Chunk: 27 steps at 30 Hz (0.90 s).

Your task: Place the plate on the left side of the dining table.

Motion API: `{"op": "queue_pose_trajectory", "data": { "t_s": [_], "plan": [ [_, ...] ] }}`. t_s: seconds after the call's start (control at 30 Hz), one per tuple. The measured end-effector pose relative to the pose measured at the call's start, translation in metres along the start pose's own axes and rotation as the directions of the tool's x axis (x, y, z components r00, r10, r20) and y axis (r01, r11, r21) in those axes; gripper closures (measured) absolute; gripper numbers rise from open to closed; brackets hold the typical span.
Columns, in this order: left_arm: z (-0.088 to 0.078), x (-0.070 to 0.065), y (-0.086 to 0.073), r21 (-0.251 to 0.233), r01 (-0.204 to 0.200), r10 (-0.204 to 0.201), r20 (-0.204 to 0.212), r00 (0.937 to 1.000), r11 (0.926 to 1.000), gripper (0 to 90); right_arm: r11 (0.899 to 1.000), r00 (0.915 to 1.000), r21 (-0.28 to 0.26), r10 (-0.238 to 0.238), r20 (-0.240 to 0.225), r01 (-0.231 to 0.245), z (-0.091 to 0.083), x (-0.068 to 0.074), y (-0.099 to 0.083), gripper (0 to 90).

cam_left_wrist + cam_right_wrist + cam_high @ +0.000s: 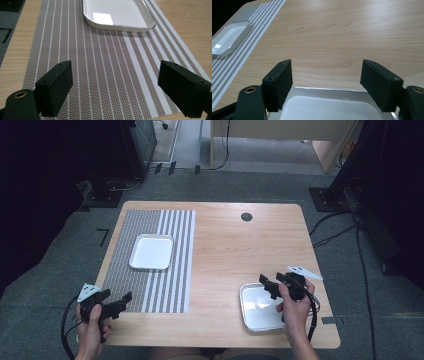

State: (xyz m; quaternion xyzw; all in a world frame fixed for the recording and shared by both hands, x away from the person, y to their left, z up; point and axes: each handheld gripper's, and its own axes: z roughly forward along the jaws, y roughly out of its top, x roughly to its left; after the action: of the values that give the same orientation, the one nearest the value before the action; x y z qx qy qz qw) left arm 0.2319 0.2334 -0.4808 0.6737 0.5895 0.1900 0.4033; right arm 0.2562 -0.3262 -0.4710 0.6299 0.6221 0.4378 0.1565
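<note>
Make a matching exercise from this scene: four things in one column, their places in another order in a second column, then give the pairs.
Things:
1. white tray
2. metal tray
3. left claw
4. round dark grommet

Places:
A. far side of the bare wood
B. on the striped placemat
C. at the table's near right corner, under the right claw
D. over the placemat's near left corner

Pairs: 1-B, 2-C, 3-D, 4-A

Even overhead light brightens the tabletop (235, 245), while the room at 9 and 3 o'clock falls nearly black. Glare patches sit on the near tray (260, 306) and far tray (117, 13). The high view is soft and grainy; shadows are faint.
</note>
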Motion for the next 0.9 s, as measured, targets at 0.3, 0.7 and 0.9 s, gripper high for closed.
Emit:
{"op": "queue_pose_trajectory", "data": {
  "t_s": [0.3, 0.7, 0.9],
  "plan": [
    [-0.001, 0.005, -0.013, 0.014, -0.012, 0.012, -0.02, 0.9997, 0.9998, 12.5, 0.999, 0.9975, -0.032, 0.015, 0.069, -0.013, -0.029, -0.032, -0.007, 26.1],
    [-0.01, 0.026, -0.021, 0.016, 0.008, -0.007, -0.065, 0.9978, 0.9998, 12.5, 0.998, 0.9888, -0.039, 0.051, 0.14, -0.046, -0.05, -0.07, -0.026, 25.9],
    [-0.011, 0.037, -0.027, 0.03, 0.018, -0.016, -0.091, 0.9957, 0.9994, 12.5, 0.997, 0.9832, -0.045, 0.07, 0.168, -0.064, -0.059, -0.085, -0.035, 25.9]
  ]
}}
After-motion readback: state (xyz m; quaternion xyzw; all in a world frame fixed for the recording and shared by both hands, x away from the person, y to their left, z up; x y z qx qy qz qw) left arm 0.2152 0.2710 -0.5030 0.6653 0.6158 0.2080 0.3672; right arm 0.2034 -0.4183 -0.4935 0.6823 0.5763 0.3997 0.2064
